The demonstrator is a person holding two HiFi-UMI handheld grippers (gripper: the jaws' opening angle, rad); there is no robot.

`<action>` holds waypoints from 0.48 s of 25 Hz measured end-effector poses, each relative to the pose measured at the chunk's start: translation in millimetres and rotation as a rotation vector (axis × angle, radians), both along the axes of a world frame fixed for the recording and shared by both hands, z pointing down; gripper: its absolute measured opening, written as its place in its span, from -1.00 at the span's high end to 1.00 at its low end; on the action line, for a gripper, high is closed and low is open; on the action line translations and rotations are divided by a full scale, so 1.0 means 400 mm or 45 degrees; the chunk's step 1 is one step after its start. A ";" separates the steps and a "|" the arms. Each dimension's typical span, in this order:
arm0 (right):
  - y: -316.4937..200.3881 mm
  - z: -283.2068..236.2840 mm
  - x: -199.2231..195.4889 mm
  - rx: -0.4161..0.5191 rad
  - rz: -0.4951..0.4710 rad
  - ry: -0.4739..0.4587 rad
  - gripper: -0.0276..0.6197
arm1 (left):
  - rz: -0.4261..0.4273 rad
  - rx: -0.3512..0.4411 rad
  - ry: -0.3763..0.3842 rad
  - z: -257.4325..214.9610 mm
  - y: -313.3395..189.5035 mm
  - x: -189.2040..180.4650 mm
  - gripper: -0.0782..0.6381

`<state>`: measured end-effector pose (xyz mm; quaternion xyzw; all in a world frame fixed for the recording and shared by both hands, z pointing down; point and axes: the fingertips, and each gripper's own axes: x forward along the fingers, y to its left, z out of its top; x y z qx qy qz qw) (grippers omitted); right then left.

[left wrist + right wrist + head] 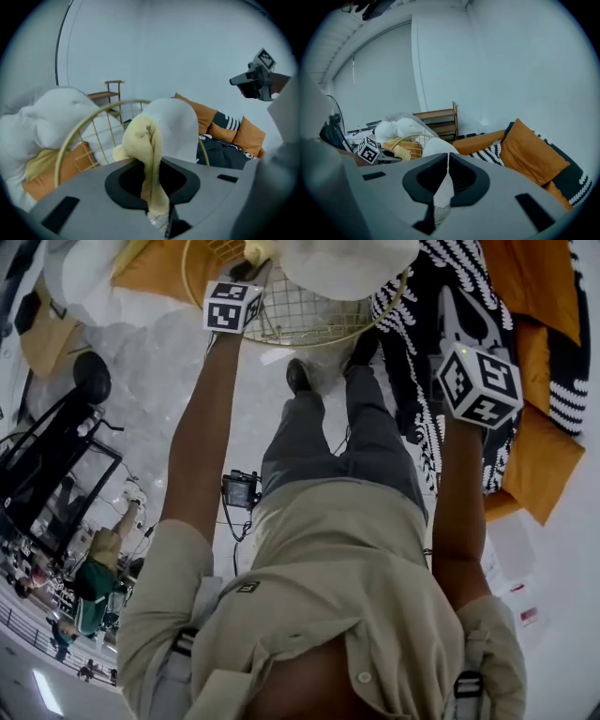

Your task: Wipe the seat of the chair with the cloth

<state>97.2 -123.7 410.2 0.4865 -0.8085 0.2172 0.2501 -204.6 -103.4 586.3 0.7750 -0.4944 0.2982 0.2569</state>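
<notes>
Left tool (154,176) clamped on the bunched yellow cloth (143,136), held at the gold wire chair (300,313), presumably to wipe its seat; right tool (446,161) closed, empty, held aside.

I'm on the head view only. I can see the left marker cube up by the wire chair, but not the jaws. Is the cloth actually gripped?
Observer: Yes. The left gripper view shows the left gripper shut on the yellow cloth, which bunches up above the jaws, in front of the chair.
Operator: And the right one, is it carrying anything?
Observer: No. In the right gripper view the right gripper has its jaws together with nothing between them.
</notes>
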 end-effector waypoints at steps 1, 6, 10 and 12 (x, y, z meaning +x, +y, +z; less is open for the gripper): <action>0.001 -0.034 -0.015 0.020 -0.009 -0.010 0.83 | 0.001 0.039 0.002 -0.058 0.001 -0.010 0.58; 0.011 -0.200 -0.090 0.123 -0.076 -0.053 0.83 | -0.012 0.255 -0.001 -0.368 0.016 -0.080 0.58; 0.022 -0.366 -0.160 0.245 -0.171 -0.076 0.83 | -0.008 0.443 -0.014 -0.640 0.050 -0.139 0.58; 0.045 -0.437 -0.182 0.289 -0.211 -0.081 0.83 | -0.003 0.525 -0.012 -0.760 0.088 -0.156 0.58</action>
